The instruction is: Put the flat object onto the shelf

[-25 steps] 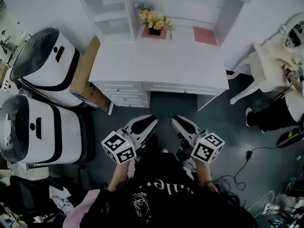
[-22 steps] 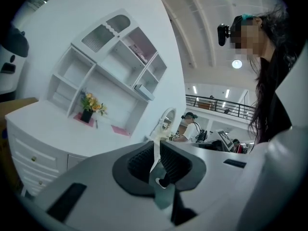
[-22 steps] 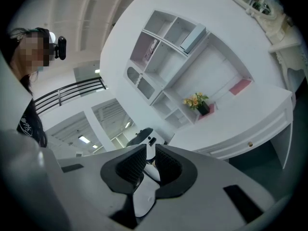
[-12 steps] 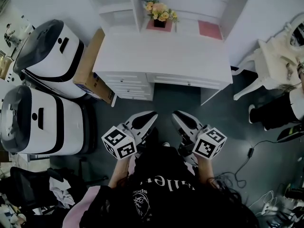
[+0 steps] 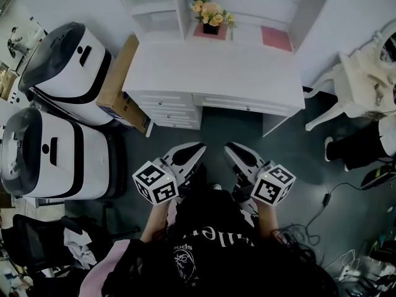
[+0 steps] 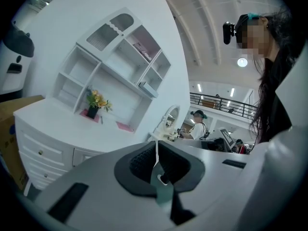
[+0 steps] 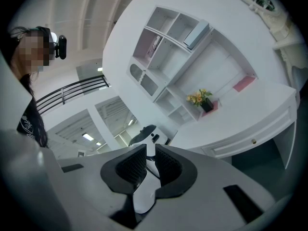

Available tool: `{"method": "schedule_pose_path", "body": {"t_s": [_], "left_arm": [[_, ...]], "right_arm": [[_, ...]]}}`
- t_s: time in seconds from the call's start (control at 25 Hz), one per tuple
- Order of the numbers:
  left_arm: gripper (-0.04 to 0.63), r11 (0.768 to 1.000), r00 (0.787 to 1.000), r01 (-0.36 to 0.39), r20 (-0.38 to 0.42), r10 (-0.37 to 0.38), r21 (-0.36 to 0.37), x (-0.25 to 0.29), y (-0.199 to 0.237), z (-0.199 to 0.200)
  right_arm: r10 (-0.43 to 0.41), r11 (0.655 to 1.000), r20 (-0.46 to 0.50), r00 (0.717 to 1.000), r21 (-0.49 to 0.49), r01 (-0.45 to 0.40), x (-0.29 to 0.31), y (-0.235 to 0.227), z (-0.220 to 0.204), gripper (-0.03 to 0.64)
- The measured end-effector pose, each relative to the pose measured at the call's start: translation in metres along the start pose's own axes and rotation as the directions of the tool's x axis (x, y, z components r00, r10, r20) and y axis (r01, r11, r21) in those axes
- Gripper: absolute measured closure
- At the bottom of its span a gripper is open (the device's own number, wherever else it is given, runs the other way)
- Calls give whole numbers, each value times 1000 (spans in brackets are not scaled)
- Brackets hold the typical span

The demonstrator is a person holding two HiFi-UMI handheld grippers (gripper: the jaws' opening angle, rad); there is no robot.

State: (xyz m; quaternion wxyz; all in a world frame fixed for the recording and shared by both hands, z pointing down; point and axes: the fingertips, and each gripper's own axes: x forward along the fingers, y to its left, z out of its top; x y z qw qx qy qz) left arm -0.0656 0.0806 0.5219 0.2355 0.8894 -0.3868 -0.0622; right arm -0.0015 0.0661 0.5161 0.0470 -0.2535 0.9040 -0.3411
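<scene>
A pink flat object [image 5: 276, 38] lies on the white desk [image 5: 216, 73] at the back right, under the hutch shelves [image 5: 154, 5]. It shows too in the left gripper view [image 6: 125, 126] and the right gripper view [image 7: 244, 83]. My left gripper [image 5: 197, 147] and right gripper [image 5: 230, 147] hang side by side over the dark floor, close to my body and well short of the desk. Both are shut with nothing between the jaws, as the left gripper [image 6: 156, 148] and right gripper [image 7: 150, 150] show in their own views.
A flower pot [image 5: 211, 17] stands on a pink mat at the desk's back. Two big white machines [image 5: 68, 67] [image 5: 49, 153] and a cardboard box [image 5: 117, 85] stand left of the desk. A white chair [image 5: 359, 79] and floor cables [image 5: 328, 203] are at the right.
The desk has slid slightly rightward and lower in the head view. Both grippers stay low in front of my body, barely moved.
</scene>
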Motion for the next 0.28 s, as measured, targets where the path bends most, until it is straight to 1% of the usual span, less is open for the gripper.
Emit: {"method": "schedule_pose_path", "body": {"t_s": [0.28], "left_arm": [[568, 1000, 1000, 4, -13, -5, -20, 8, 11, 7]], "right_arm": [[-10, 1000, -5, 1000, 14, 10, 11, -8, 8, 532]]}}
